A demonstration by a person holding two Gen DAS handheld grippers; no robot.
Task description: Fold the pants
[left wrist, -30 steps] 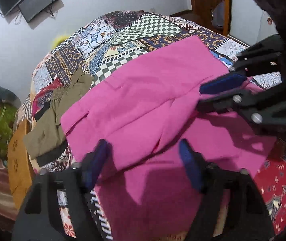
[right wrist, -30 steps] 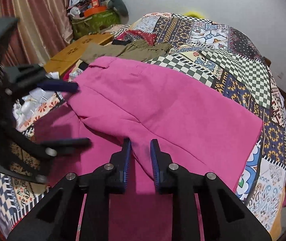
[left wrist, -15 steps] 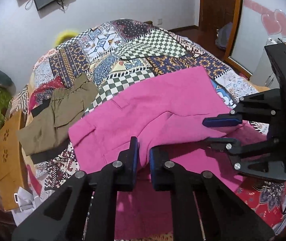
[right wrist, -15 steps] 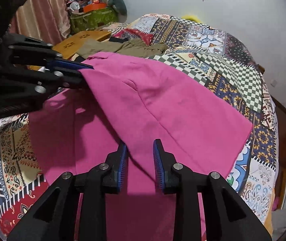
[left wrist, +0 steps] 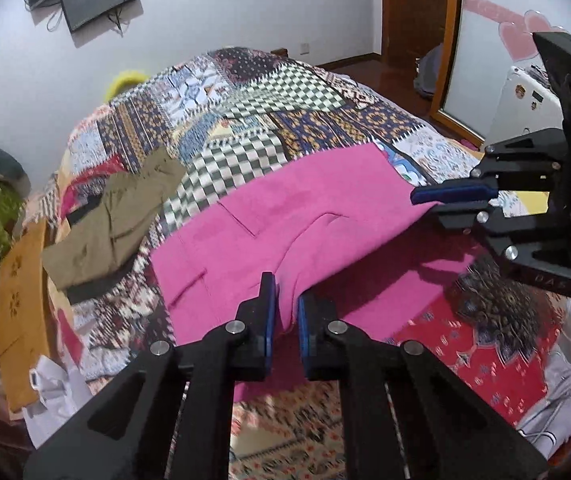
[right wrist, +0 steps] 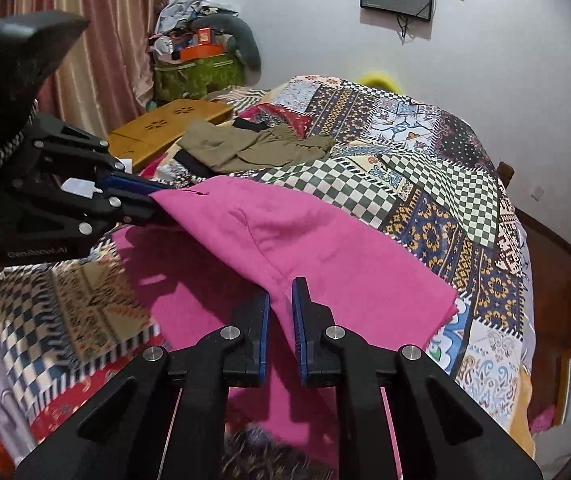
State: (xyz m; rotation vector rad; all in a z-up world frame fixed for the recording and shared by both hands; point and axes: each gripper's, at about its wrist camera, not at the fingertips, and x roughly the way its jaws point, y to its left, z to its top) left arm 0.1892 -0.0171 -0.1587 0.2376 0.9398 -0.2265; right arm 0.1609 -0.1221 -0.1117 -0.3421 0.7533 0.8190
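Pink pants [left wrist: 285, 216] lie across a patchwork bedspread [left wrist: 265, 120]. My left gripper [left wrist: 285, 304] is shut on one near corner of the pants and holds it above the bed. In the right wrist view the pink pants [right wrist: 305, 240] hang from my right gripper [right wrist: 281, 304], whose jaws are closing with the other near corner pinched between the blue pads. Each gripper shows in the other's view: the right gripper [left wrist: 437, 204] at the right, the left gripper [right wrist: 153, 200] at the left. A lower pink layer stays flat underneath.
Olive-green pants [left wrist: 113, 224] lie folded on the bed's far left. A wooden lap table [right wrist: 169, 124] and a green bag [right wrist: 197, 76] piled with clutter stand beyond the bed by the curtain. White cloth [left wrist: 57, 392] lies at the near left edge.
The left gripper went from open to shut on the pants' edge. Both grippers rose with the near edge, so the upper pink layer now hangs stretched between them above the bed.
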